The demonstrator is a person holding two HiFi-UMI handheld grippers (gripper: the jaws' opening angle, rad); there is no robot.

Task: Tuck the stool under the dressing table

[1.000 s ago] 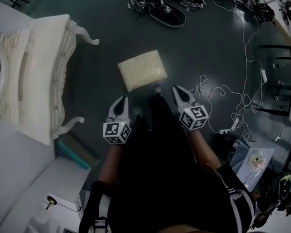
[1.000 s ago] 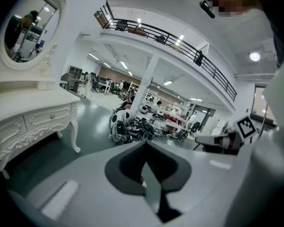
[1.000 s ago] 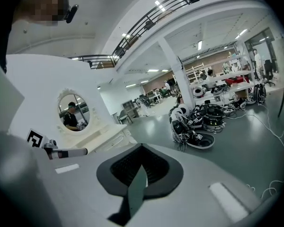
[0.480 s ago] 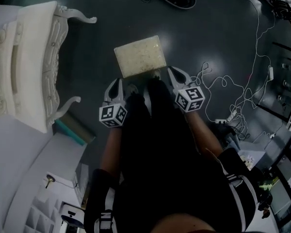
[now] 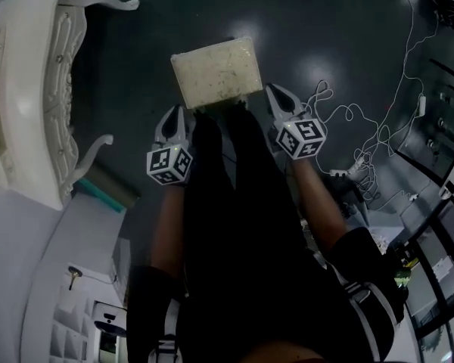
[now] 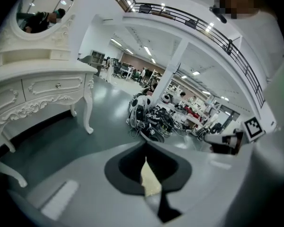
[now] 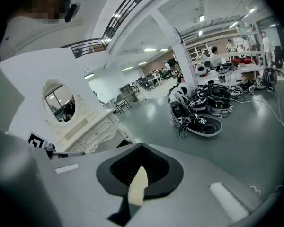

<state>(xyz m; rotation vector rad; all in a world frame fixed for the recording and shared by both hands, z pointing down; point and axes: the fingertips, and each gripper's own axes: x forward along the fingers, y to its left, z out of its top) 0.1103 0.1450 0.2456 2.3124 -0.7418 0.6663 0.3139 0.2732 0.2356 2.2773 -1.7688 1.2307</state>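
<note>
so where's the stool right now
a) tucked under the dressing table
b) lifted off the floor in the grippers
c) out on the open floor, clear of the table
c: the stool stands on the dark floor apart from the dressing table, with the left gripper and right gripper shut by its near edge.

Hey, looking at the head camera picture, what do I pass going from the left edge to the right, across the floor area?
white dressing table → left gripper → cream cushioned stool → right gripper → loose white cables on the floor
</note>
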